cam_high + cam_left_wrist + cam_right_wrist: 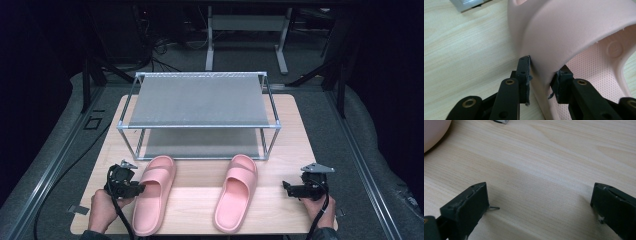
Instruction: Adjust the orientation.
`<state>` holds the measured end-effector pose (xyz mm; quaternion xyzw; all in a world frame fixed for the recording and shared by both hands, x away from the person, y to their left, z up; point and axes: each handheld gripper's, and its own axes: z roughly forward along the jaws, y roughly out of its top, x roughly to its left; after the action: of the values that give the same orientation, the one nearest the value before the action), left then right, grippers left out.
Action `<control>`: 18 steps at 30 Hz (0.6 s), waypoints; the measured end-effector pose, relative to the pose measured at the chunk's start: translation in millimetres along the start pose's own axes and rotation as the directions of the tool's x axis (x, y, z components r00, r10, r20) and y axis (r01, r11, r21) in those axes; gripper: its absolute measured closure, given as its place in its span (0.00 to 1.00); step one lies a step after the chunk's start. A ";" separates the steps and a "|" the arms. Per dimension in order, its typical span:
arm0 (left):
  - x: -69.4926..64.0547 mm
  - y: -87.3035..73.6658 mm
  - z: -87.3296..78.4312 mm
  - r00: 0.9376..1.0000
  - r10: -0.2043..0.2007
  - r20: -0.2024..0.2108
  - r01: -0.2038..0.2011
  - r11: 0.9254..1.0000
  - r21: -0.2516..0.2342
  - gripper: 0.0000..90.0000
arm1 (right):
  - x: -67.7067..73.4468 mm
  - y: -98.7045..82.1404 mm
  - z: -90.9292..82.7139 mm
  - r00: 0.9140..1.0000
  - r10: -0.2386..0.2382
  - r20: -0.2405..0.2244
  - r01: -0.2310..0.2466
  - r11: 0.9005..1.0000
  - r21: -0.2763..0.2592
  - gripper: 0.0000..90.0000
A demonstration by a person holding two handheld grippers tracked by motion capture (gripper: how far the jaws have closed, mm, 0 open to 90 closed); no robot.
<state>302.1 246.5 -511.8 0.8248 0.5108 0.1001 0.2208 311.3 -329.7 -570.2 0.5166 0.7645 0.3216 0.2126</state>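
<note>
Left gripper [541, 80] fingers pinching slipper [579, 32] strap

— How many slippers on the table [200, 192]?
— Two pink ones: the left slipper [154, 192] at 7 o'clock, the right slipper [236, 196] at 5 o'clock.
— Racks?
— One metal rack [200, 102] with two shelves, at 12 o'clock.

Two slippers, left slipper [154, 192] and right slipper [237, 192], lie side by side on the table [290, 150] before the rack [200, 112]
</note>
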 end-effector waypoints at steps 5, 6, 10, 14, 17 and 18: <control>0.0 9.6 1.9 0.999 0.052 -0.007 -0.052 0.998 0.033 0.82 | 0.0 0.0 0.0 1.000 0.001 0.000 -0.001 1.000 0.000 0.01; -0.7 11.7 2.4 0.998 0.062 -0.004 -0.062 0.997 0.040 0.83 | 0.1 0.0 0.0 1.000 0.001 0.000 -0.001 1.000 0.000 0.01; -1.5 19.9 5.4 0.994 0.108 -0.004 -0.108 0.992 0.062 0.84 | 0.0 0.0 0.0 1.000 0.001 0.000 -0.001 1.000 0.000 0.01; -0.5 27.6 7.5 0.987 0.160 0.000 -0.159 0.983 0.089 0.85 | 0.0 0.0 0.0 1.000 0.001 0.000 -0.001 1.000 0.000 0.01; -0.4 32.0 8.4 0.980 0.201 -0.001 -0.200 0.974 0.110 0.86 | 0.0 0.0 0.0 1.000 0.001 0.000 -0.001 1.000 0.000 0.01; -0.9 33.3 8.5 0.977 0.213 -0.008 -0.211 0.971 0.115 0.87 | 0.0 0.0 0.0 1.000 0.001 0.000 -0.001 1.000 0.000 0.01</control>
<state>331.6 230.8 -503.7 0.8849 0.4267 0.1020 0.1563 311.3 -329.7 -570.2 0.5169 0.7643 0.3216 0.2126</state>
